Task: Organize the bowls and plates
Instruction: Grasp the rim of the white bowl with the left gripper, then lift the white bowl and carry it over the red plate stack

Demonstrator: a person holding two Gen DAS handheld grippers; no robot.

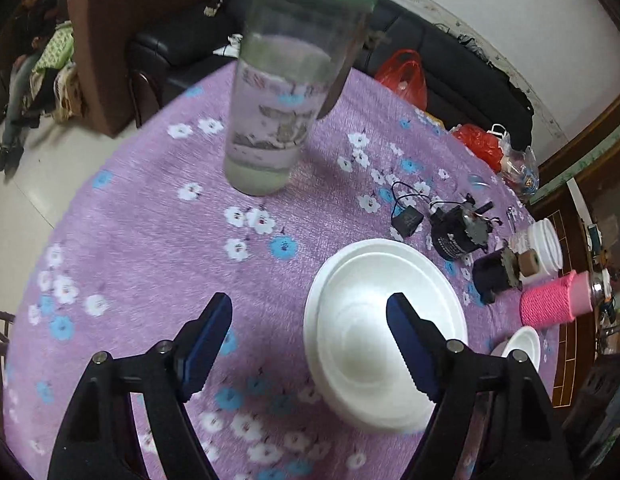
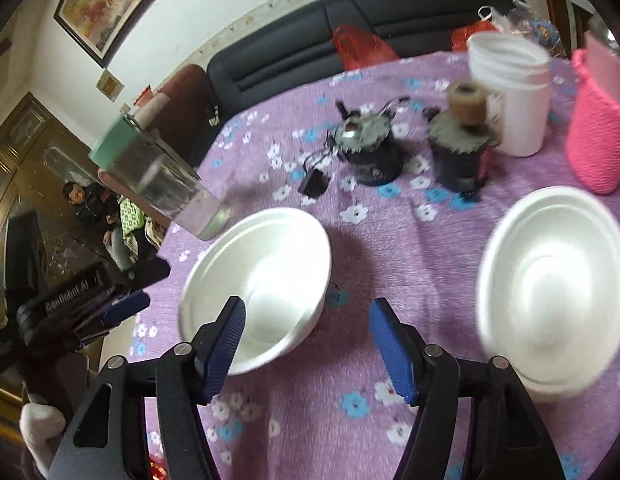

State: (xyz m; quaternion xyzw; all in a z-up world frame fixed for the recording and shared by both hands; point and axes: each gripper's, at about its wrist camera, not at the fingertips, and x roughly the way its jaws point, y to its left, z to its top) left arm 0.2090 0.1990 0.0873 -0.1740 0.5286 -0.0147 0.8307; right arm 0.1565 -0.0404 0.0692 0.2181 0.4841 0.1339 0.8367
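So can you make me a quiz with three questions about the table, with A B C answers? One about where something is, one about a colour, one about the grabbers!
1. Where does the clear tumbler stand?
A. inside a bowl
B. on the purple tablecloth
C. on the sofa

2. What colour is the knitted sleeve on the cup?
A. pink
B. yellow
C. green

3. How is the right gripper now?
A. shut on a bowl
B. shut on the tumbler
C. open, holding nothing

Answers:
1 B, its base rests on the flowered cloth.
2 A, the wool is bright pink.
3 C, its blue pads stand wide apart, with the left white bowl behind them and the right white bowl off to the side.
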